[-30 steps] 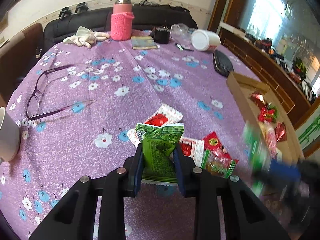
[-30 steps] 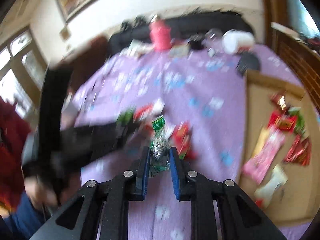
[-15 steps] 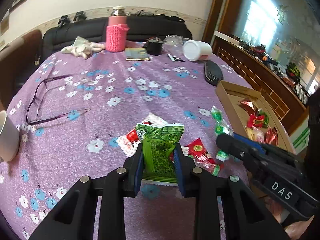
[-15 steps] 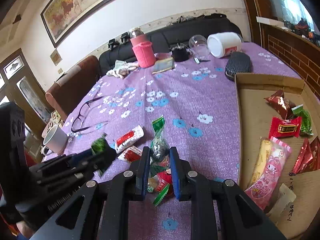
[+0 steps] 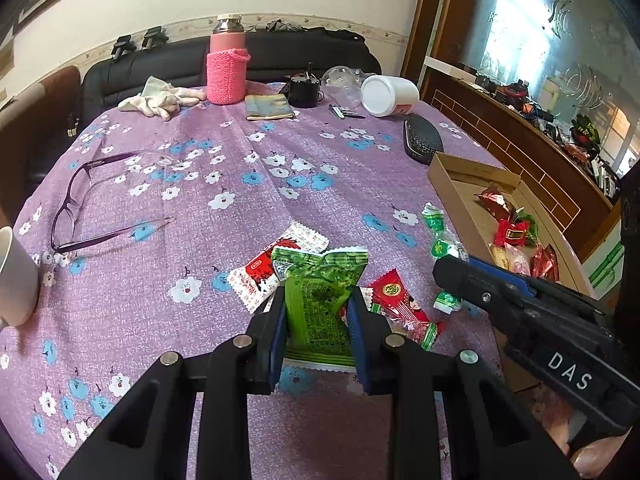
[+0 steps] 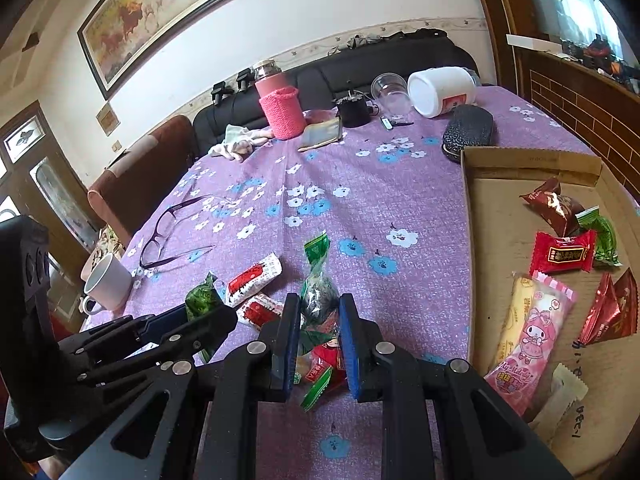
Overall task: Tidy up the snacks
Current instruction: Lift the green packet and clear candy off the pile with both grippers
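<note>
Left gripper [image 5: 318, 312] clamped on a green snack packet [image 5: 318, 300], held above the purple flowered tablecloth [image 5: 200, 200]. Right gripper [image 6: 319, 322] pinched on a clear twist-wrapped candy [image 6: 318, 296] with green ends, over loose red and white wrappers [image 5: 260, 276]. Cardboard tray [image 6: 500, 216] just to the right, several snacks inside.

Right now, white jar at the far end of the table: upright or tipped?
Tipped. The white jar lies on its side on the purple tablecloth, its round end facing the camera, beside the clear cup.
</note>
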Motion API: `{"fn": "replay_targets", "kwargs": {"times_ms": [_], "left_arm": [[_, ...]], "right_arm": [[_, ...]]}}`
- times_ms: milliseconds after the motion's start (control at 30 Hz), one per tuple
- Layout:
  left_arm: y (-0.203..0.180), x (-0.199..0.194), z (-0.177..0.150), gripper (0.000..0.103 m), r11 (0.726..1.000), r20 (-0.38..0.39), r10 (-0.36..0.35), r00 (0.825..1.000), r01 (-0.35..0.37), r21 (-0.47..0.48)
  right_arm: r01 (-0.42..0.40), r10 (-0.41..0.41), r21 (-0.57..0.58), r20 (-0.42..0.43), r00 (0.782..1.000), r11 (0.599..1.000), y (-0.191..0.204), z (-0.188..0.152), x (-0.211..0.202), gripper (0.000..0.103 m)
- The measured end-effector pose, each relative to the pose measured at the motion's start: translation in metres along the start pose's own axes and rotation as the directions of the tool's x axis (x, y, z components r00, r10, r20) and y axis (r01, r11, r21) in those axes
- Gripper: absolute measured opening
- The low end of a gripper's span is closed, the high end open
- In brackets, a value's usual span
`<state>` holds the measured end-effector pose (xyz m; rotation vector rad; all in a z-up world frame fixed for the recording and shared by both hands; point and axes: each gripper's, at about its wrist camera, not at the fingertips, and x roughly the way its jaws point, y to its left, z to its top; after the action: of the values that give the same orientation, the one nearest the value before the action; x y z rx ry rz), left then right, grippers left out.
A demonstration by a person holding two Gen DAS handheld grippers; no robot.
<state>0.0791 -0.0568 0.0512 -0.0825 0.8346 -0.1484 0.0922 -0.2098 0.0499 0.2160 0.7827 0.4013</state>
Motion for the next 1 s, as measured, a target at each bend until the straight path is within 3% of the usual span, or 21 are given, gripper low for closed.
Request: {"fn": "replay_targets", "kwargs": {"times_ms": [1000], "left_arm": [[-0.0032,-0.0012,-0.0001,0.027,1.000,-0.002,-0.004,1.000,0.004,0.008]], "right_arm": [[0.007,-0.007,0.003,0.005,1.000,1.000,-0.0010,0.0007,-0.0025,0.021]]}}
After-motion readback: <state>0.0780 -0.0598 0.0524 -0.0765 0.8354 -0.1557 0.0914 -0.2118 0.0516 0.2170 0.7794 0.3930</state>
